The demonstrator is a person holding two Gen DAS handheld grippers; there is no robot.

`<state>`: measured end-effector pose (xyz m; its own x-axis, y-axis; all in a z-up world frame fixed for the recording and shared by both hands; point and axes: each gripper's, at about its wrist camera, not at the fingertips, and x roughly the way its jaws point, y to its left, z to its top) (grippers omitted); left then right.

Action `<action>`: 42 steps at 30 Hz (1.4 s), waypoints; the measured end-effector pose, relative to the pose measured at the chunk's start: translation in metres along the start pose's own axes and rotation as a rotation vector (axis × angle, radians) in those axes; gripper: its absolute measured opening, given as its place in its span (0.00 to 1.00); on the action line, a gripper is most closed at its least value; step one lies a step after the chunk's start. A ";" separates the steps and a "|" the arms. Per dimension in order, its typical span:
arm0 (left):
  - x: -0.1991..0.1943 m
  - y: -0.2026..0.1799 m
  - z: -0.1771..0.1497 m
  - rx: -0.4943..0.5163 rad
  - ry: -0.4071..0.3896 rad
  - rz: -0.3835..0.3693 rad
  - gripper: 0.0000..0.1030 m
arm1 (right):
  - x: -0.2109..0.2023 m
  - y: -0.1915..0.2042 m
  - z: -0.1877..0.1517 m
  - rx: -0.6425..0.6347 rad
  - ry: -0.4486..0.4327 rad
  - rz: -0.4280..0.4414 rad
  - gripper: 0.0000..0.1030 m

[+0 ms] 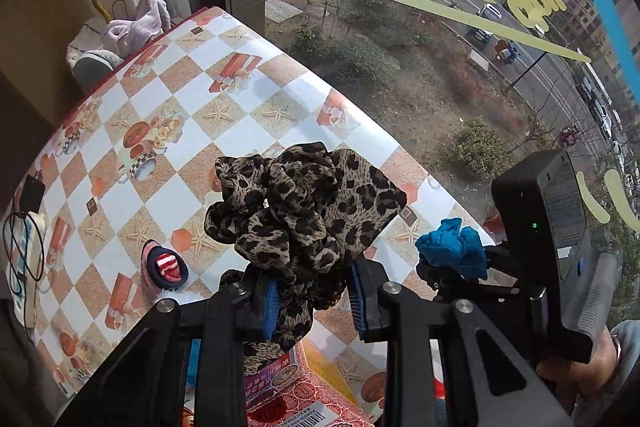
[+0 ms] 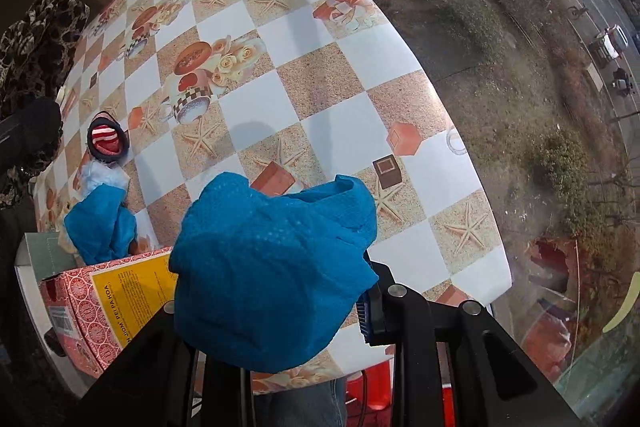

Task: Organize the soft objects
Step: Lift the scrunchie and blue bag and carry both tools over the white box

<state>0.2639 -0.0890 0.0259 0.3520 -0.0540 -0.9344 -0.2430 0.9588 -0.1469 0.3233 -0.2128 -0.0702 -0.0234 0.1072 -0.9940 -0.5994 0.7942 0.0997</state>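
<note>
Our left tongs [image 1: 312, 297] grip the leopard scarf [image 1: 304, 211] at frame centre, lifted above the tabletop [image 1: 224, 123]; our right tongs [image 2: 276, 307] clamp a blue cloth [image 2: 272, 267] (low centre). A striped sock [image 2: 106, 141] lies left, near the box [image 2: 112, 307].

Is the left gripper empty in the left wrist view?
No, the left gripper is closed on a leopard-print scrunchie bunched between its blue pads.
</note>
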 end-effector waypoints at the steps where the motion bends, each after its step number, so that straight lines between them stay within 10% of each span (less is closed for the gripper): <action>1: -0.002 -0.010 -0.006 0.026 0.002 -0.016 0.31 | -0.001 -0.003 -0.004 0.009 -0.001 -0.006 0.28; 19: -0.064 -0.049 -0.140 0.206 0.022 -0.068 0.31 | -0.006 0.036 -0.110 -0.153 0.101 0.036 0.28; 42: -0.150 0.127 -0.307 -0.585 -0.094 0.261 0.31 | -0.060 0.266 -0.150 -0.793 0.072 0.218 0.28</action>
<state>-0.0974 -0.0443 0.0473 0.2859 0.2104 -0.9349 -0.7742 0.6256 -0.0960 0.0450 -0.0974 0.0087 -0.2400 0.1500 -0.9591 -0.9616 0.0988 0.2561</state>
